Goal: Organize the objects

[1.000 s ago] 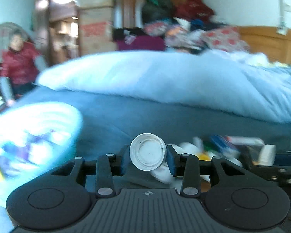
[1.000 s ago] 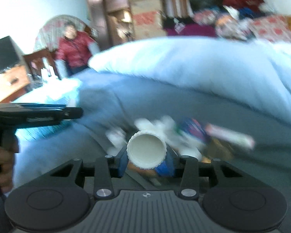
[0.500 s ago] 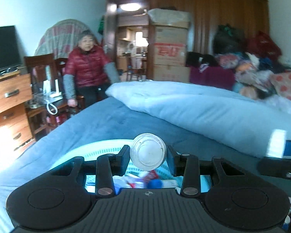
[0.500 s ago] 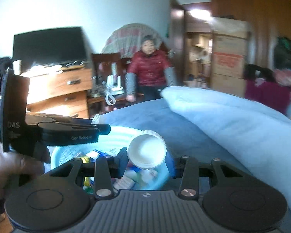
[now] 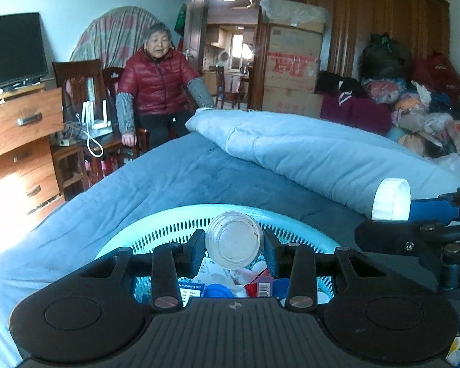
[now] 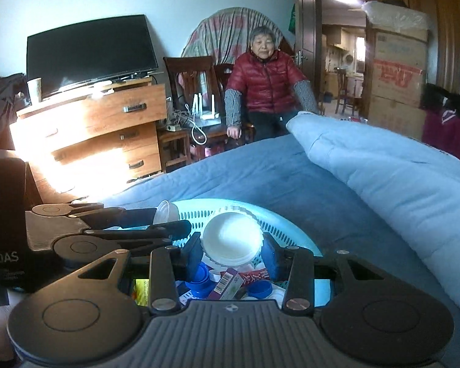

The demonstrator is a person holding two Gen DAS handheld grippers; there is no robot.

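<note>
Left gripper: your left gripper [image 5: 233, 247] holds a clear, round plastic cap [image 5: 233, 239] between its two black fingers, pressed on both sides.
Right gripper: your right gripper [image 6: 231, 250] is closed on a white, round plastic lid with a ribbed edge [image 6: 231, 240], its hollow side facing the camera.
Basket: the light blue, round plastic basket with slotted walls [image 5: 294, 225] lies on the blue bed cover [image 5: 174, 181], under both grippers.
Basket content: you see blue bottle caps [image 6: 260, 289], white caps and small printed boxes [image 6: 230, 280] inside it.
Bed: a pale blue folded quilt [image 5: 306, 150] lies behind the basket.
Room: a person in a red padded jacket [image 5: 158, 82] sits near a wooden drawer chest [image 6: 98, 135].
</note>
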